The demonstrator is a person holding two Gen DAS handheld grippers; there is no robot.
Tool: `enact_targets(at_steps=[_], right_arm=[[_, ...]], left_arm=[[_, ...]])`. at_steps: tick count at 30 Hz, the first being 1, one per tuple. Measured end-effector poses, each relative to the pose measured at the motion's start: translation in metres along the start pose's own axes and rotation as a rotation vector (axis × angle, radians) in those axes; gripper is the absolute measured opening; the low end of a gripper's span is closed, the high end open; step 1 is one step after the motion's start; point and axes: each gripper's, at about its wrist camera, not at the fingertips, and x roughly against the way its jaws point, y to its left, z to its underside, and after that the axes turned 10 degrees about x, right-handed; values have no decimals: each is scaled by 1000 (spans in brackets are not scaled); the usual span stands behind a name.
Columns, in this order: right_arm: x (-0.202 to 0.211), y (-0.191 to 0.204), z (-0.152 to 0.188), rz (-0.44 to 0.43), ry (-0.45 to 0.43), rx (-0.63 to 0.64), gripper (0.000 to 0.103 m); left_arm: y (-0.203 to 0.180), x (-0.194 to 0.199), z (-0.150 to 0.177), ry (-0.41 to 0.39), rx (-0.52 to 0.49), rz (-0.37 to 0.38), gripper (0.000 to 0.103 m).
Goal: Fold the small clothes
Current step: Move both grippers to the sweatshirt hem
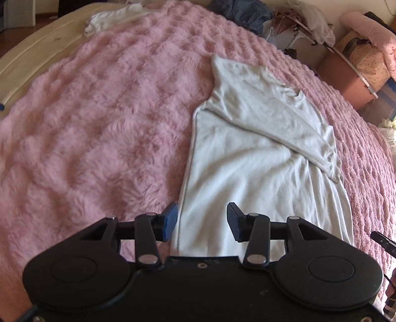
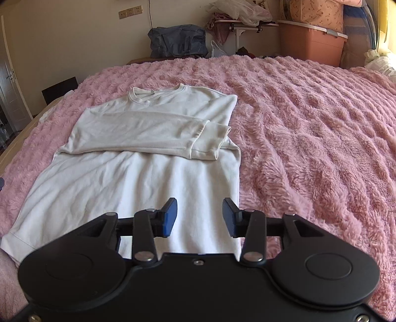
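A lived-in home bedroom: wide bed under a fluffy pink blanket (image 2: 309, 119), bare mattress (image 1: 42, 47) edge showing beside it. Along the plain wall with its sockets (image 2: 130, 12), a dark bag (image 2: 178, 40), pink storage bin (image 2: 311, 44), and a clothes-heaped rack (image 2: 245, 23).

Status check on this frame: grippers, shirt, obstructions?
Left gripper open, right gripper open, both empty above hem. White long-sleeve shirt flat on pink blanket, sleeves folded across. Nothing obstructing.

My views are daylit from the right, soft-shadowed, slightly blurred, and fisheye-bent with dark corners at the edges.
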Motion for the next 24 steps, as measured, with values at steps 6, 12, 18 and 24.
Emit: enact_targets(at_steps=[6, 12, 18, 24], right_arm=[[12, -17, 29, -21, 84, -79, 42], [12, -26, 46, -63, 158, -135, 43], [9, -31, 60, -122, 246, -153, 43], [1, -32, 74, -151, 326, -180, 43]], left_arm=[[26, -9, 24, 196, 48, -6, 47], [23, -21, 30, 263, -3, -59, 52], [30, -43, 32, 367, 2, -30, 52], [25, -56, 37, 400, -19, -5, 49]])
